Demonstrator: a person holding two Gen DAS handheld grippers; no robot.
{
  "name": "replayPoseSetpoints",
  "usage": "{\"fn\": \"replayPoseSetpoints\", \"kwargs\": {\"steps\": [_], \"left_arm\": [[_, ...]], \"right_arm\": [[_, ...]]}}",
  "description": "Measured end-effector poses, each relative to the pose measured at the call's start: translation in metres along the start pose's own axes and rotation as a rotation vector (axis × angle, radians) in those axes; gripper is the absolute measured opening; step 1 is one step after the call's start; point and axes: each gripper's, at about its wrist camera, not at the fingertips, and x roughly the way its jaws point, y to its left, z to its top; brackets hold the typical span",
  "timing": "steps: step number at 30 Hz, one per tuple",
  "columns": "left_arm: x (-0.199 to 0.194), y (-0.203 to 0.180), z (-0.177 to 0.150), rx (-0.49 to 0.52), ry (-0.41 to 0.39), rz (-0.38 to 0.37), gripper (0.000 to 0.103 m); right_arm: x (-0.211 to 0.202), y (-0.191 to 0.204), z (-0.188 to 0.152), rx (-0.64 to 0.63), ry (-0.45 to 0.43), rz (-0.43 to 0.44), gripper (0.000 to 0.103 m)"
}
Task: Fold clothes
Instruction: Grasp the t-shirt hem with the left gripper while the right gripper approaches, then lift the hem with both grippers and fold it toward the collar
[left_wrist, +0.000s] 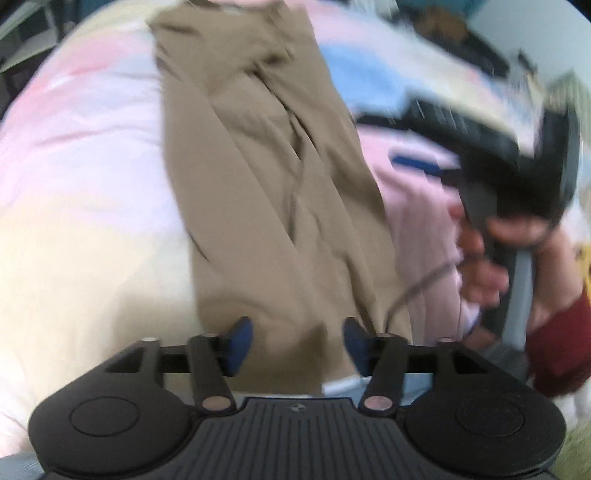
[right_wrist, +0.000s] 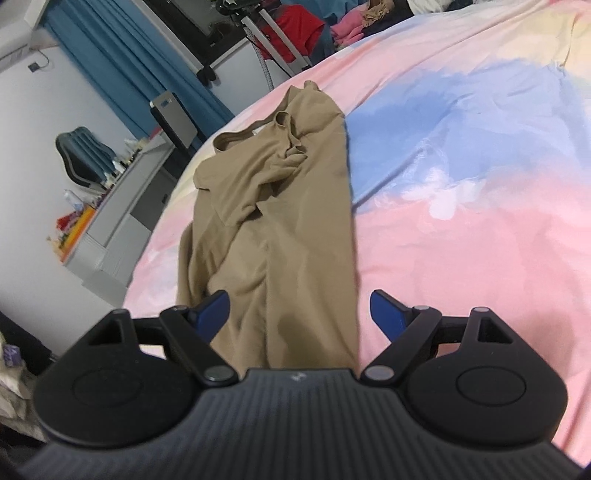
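Note:
A tan garment (left_wrist: 273, 192) lies folded into a long strip on the pastel bed sheet (left_wrist: 81, 155). It also shows in the right wrist view (right_wrist: 280, 221), collar end far from me. My left gripper (left_wrist: 298, 341) is open, its blue pads on either side of the garment's near end. My right gripper (right_wrist: 299, 314) is open over the garment's near end, nothing between its jaws held. The right gripper's body, held in a hand, shows in the left wrist view (left_wrist: 517, 173), blurred.
The bed sheet (right_wrist: 461, 229) is pink, blue and yellow. Left of the bed stand a grey desk (right_wrist: 122, 206), a chair (right_wrist: 83, 155) and blue curtains (right_wrist: 122, 70). A pile of clothes (right_wrist: 351, 22) lies at the bed's far edge.

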Motion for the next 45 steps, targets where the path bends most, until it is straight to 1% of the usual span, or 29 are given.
{"fn": "replayPoseSetpoints", "kwargs": {"steps": [2, 4, 7, 9, 11, 13, 14, 15, 17, 19, 20, 21, 22, 23, 24, 25, 26, 27, 28, 29, 32, 34, 37, 40, 42, 43, 45], "left_arm": [[-0.004, 0.018, 0.003, -0.052, -0.041, 0.020, 0.078], [0.000, 0.035, 0.005, -0.100, -0.050, 0.041, 0.078], [0.009, 0.052, 0.007, -0.118, -0.018, 0.008, 0.081], [0.016, 0.061, 0.006, -0.132, 0.024, -0.022, 0.082], [0.020, 0.063, 0.001, -0.137, 0.042, -0.031, 0.081], [0.020, 0.062, -0.008, -0.101, 0.049, -0.044, 0.071], [0.021, 0.059, -0.011, -0.078, 0.060, -0.054, 0.062], [0.021, 0.056, -0.013, -0.043, 0.086, -0.067, 0.058], [0.020, 0.053, -0.019, 0.006, 0.110, -0.067, 0.053], [0.014, 0.056, -0.024, 0.025, 0.130, -0.076, 0.048], [0.011, 0.057, -0.026, 0.033, 0.139, -0.080, 0.042], [0.007, 0.060, -0.028, 0.032, 0.153, -0.087, 0.031], [0.003, 0.063, -0.030, 0.029, 0.165, -0.096, 0.026], [-0.002, 0.065, -0.033, 0.032, 0.168, -0.106, 0.018], [-0.008, 0.068, -0.035, 0.035, 0.170, -0.117, 0.013], [-0.015, 0.071, -0.036, 0.039, 0.161, -0.126, 0.012], [-0.023, 0.074, -0.038, 0.043, 0.149, -0.134, 0.010], [-0.027, 0.080, -0.039, 0.041, 0.135, -0.141, 0.009], [-0.036, 0.086, -0.040, 0.029, 0.116, -0.152, 0.009], [-0.049, 0.092, -0.041, 0.011, 0.089, -0.171, 0.008], [-0.085, 0.105, -0.046, -0.016, -0.007, -0.212, 0.008], [-0.116, 0.118, -0.050, -0.054, -0.077, -0.246, 0.007], [-0.161, 0.123, -0.051, -0.079, -0.182, -0.287, 0.007], [-0.198, 0.116, -0.055, -0.078, -0.268, -0.302, 0.007], [-0.224, 0.113, -0.061, -0.073, -0.309, -0.302, 0.007], [-0.235, 0.112, -0.066, -0.068, -0.323, -0.302, 0.007], [-0.227, 0.094, -0.079, -0.057, -0.339, -0.303, 0.007]], "right_arm": [[-0.007, -0.004, -0.003, 0.002, 0.014, -0.033, 0.083], [-0.017, -0.010, -0.009, 0.016, 0.025, -0.050, 0.081], [-0.035, -0.021, -0.025, 0.076, 0.054, -0.049, 0.081], [-0.042, -0.023, -0.037, 0.092, 0.091, -0.066, 0.081], [-0.048, -0.025, -0.049, 0.107, 0.129, -0.083, 0.081], [-0.046, -0.020, -0.061, 0.104, 0.195, -0.076, 0.081], [-0.044, -0.014, -0.066, 0.081, 0.235, -0.062, 0.081], [-0.041, -0.007, -0.070, 0.053, 0.271, -0.060, 0.080], [-0.034, 0.007, -0.080, -0.005, 0.346, -0.068, 0.079], [-0.027, 0.017, -0.090, -0.055, 0.410, -0.099, 0.079], [-0.024, 0.022, -0.095, -0.083, 0.435, -0.120, 0.079], [-0.021, 0.027, -0.099, -0.110, 0.459, -0.140, 0.079], [-0.020, 0.035, -0.103, -0.156, 0.473, -0.160, 0.079], [-0.019, 0.042, -0.107, -0.203, 0.487, -0.180, 0.072], [-0.019, 0.050, -0.110, -0.250, 0.500, -0.201, 0.057], [-0.020, 0.057, -0.114, -0.293, 0.496, -0.229, 0.047], [-0.023, 0.064, -0.116, -0.338, 0.482, -0.255, 0.027], [-0.026, 0.070, -0.118, -0.368, 0.472, -0.257, 0.018], [-0.031, 0.075, -0.118, -0.384, 0.455, -0.257, 0.014], [-0.038, 0.079, -0.116, -0.392, 0.432, -0.248, 0.011], [-0.063, 0.090, -0.103, -0.401, 0.343, -0.217, 0.010], [-0.083, 0.099, -0.087, -0.390, 0.273, -0.185, 0.010], [-0.112, 0.113, -0.062, -0.370, 0.173, -0.128, 0.010], [-0.142, 0.126, -0.038, -0.358, 0.092, -0.068, 0.010], [-0.158, 0.140, -0.030, -0.364, 0.047, -0.037, 0.009], [-0.167, 0.140, -0.030, -0.368, 0.031, -0.026, 0.009], [-0.182, 0.137, -0.033, -0.372, 0.013, -0.006, 0.009]]}}
